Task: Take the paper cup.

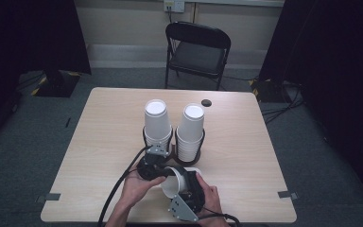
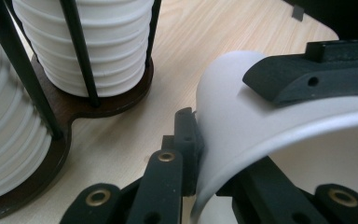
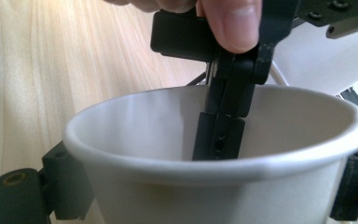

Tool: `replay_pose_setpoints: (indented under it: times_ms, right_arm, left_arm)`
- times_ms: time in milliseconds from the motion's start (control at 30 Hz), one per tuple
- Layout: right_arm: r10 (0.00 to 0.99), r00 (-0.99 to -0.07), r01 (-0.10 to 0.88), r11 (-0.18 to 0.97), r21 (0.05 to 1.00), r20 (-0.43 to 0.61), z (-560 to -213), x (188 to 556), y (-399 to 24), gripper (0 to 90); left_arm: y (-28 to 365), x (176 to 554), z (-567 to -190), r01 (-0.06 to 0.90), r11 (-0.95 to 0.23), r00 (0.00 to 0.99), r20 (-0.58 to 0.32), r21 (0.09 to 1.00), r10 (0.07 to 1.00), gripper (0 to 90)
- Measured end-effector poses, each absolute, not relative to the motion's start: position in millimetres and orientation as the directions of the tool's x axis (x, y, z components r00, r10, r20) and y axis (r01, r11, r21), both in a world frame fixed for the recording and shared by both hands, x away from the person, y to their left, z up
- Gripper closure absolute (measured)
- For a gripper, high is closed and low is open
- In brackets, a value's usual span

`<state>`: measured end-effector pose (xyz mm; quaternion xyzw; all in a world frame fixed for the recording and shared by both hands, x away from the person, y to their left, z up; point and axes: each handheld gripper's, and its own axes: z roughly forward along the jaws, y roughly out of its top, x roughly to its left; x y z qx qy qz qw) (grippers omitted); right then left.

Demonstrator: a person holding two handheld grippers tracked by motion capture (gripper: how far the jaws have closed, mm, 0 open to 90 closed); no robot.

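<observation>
A single white paper cup (image 1: pixel 174 183) lies tilted on its side above the table's front edge, held between both grippers. My right gripper (image 1: pixel 189 195) is shut on the cup's body (image 3: pixel 168 186), one jaw on each side of it. My left gripper (image 1: pixel 153 165) is shut on the cup's wall near the rim (image 2: pixel 228 121), one jaw outside and one inside. In the right gripper view, the left gripper (image 3: pixel 221 126) dips into the cup's mouth under a thumb (image 3: pixel 230 23). The right gripper's finger (image 2: pixel 307 74) rests on the cup's outside.
Two upside-down stacks of white cups (image 1: pixel 157 120) (image 1: pixel 190 130) stand in a black wire holder with a dark wooden base (image 2: pixel 98 100) mid-table, just beyond the grippers. A small black disc (image 1: pixel 206 102) lies behind them. A folding chair (image 1: pixel 197 49) stands past the table (image 1: pixel 108 132).
</observation>
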<state>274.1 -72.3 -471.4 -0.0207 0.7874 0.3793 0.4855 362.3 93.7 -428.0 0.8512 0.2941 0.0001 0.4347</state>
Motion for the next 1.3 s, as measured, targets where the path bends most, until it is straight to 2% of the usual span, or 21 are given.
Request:
replay_pose_setpoints:
  times_ms: [167,233,333,467,500,633,967,1033,1300]
  right_arm:
    - [0.362,-0.542,-0.388,0.692,0.608,-0.759,-470.1,276.1,-73.8,11.3]
    - [0.388,-0.563,-0.366,0.674,0.641,-0.73,-470.7,277.5,-75.8,11.3]
    - [0.399,-0.566,-0.355,0.672,0.65,-0.721,-470.8,278.7,-76.9,11.3]
    - [0.42,-0.58,-0.334,0.659,0.674,-0.698,-471.8,281.6,-79.0,11.2]
    - [0.441,-0.59,-0.318,0.642,0.697,-0.676,-471.6,283.3,-81.1,11.3]
    - [0.474,-0.619,-0.283,0.609,0.741,-0.626,-472.1,286.4,-86.2,11.3]
    - [0.514,-0.648,-0.228,0.572,0.788,-0.561,-473.1,291.2,-93.0,11.3]
    - [0.534,-0.662,-0.195,0.554,0.809,-0.525,-472.6,294.7,-97.0,11.3]
    - [0.593,-0.679,-0.109,0.502,0.858,-0.433,-474.2,301.6,-107.3,11.3]
  left_arm:
    - [96.2,361.4,-430.6,0.488,-0.406,0.825,-0.258,0.772,0.502,82.3]
    - [97.6,361.0,-431.6,0.482,-0.388,0.82,-0.248,0.786,0.516,76.7]
    - [99.6,359.8,-431.0,0.473,-0.364,0.821,-0.252,0.803,0.512,73.2]
    - [101.5,354.3,-429.6,0.422,-0.339,0.823,-0.199,0.841,0.531,67.8]
    - [102.1,351.2,-429.0,0.392,-0.326,0.829,-0.178,0.86,0.53,64.1]
    - [104.4,347.0,-427.6,0.359,-0.3,0.827,-0.151,0.884,0.542,56.9]
    - [113.1,345.6,-432.5,0.36,-0.224,0.8,-0.176,0.906,0.574,46.1]
    - [115.5,345.5,-434.1,0.364,-0.204,0.792,-0.186,0.909,0.582,41.5]
    - [129.8,342.7,-441.2,0.352,-0.147,0.764,-0.193,0.924,0.615,33.6]
